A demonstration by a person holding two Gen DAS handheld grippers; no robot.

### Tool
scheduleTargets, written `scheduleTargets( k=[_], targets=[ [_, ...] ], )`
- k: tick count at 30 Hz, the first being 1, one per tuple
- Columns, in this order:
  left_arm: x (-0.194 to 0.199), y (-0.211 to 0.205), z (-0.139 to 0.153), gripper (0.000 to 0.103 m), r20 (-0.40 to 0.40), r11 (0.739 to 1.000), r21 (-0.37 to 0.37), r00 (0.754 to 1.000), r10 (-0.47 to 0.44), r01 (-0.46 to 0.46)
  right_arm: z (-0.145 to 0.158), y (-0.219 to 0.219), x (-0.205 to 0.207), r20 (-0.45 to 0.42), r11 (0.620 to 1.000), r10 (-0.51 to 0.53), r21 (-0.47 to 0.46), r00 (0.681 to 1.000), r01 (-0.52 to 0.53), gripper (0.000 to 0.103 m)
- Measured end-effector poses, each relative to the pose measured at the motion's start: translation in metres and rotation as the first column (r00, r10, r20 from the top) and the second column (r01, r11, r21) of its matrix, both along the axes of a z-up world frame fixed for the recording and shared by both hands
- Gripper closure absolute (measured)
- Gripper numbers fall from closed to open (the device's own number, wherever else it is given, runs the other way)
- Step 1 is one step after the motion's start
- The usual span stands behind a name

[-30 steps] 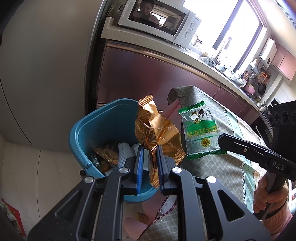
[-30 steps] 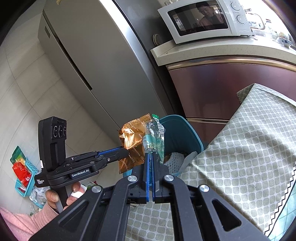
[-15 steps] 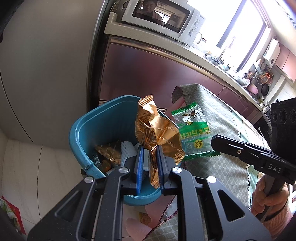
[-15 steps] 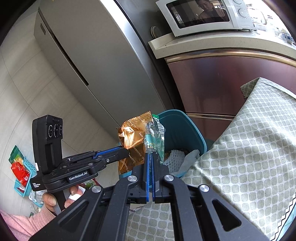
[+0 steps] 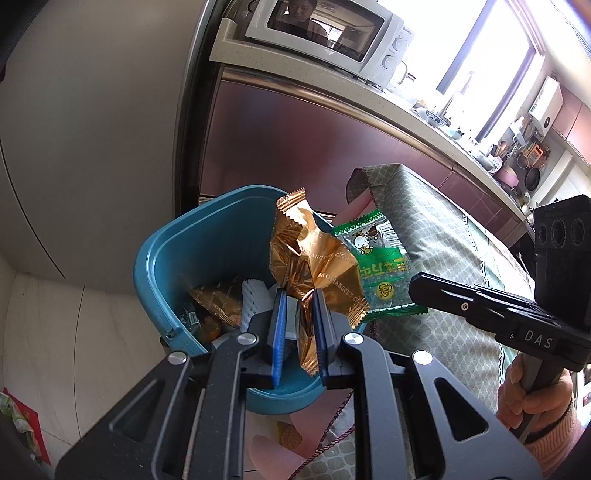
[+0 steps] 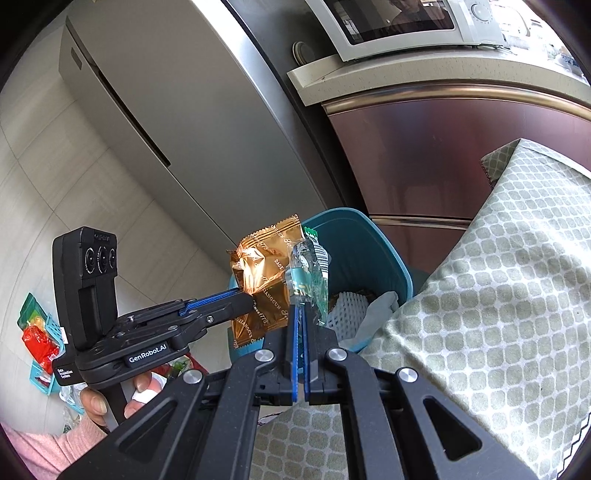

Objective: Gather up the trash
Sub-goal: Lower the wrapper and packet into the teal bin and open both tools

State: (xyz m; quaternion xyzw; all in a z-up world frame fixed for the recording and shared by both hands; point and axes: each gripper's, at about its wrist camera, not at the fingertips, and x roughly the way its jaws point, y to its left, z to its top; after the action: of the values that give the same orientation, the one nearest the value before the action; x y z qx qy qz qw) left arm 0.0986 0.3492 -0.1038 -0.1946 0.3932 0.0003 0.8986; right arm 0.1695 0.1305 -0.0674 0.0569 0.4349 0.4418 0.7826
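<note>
Two grippers are holding trash over the blue bin (image 5: 162, 258). The left gripper (image 5: 298, 295) is open just a little and is pinching a gold wrapper (image 5: 314, 262) above the bin's open top. The right gripper (image 6: 300, 310) is squeezed tight on a green wrapper (image 6: 314, 273), just beside the gold one, near the bin's rim. More trash is lying inside the bin.

microwave (image 5: 328, 33) on counter | fridge (image 6: 177, 122) | tablecloth (image 6: 491, 295) (green, patterned)
</note>
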Motion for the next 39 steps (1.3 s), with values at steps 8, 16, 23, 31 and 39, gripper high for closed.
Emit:
scheduleTargets(
  k=[8, 16, 23, 31, 39],
  targets=[
    [0.006, -0.002, -0.005, 0.086, -0.013, 1.000, 0.002, 1.000, -0.001, 0.001, -0.004, 0.005, 0.003, -0.008, 1.000, 0.004, -0.013, 1.000, -0.004, 0.102],
    [0.011, -0.005, -0.011, 0.086, -0.027, 1.000, -0.001, 1.000, -0.001, 0.001, -0.010, 0.012, 0.004, -0.022, 0.999, 0.011, -0.032, 1.000, -0.012, 0.102],
    [0.014, -0.004, -0.016, 0.085, -0.036, 1.000, 0.001, 0.999, 0.004, -0.004, -0.012, 0.014, 0.006, -0.027, 0.999, 0.010, -0.037, 1.000, -0.011, 0.102],
    [0.018, -0.007, -0.021, 0.079, -0.047, 1.000, 0.003, 0.999, 0.009, -0.009, -0.015, 0.018, 0.012, -0.042, 0.999, 0.005, -0.052, 0.999, -0.008, 0.101],
    [0.021, -0.009, -0.025, 0.077, -0.058, 1.000, 0.004, 0.998, 0.009, -0.009, -0.017, 0.023, 0.015, -0.051, 0.998, 0.002, -0.064, 0.999, -0.005, 0.100]
  ],
)
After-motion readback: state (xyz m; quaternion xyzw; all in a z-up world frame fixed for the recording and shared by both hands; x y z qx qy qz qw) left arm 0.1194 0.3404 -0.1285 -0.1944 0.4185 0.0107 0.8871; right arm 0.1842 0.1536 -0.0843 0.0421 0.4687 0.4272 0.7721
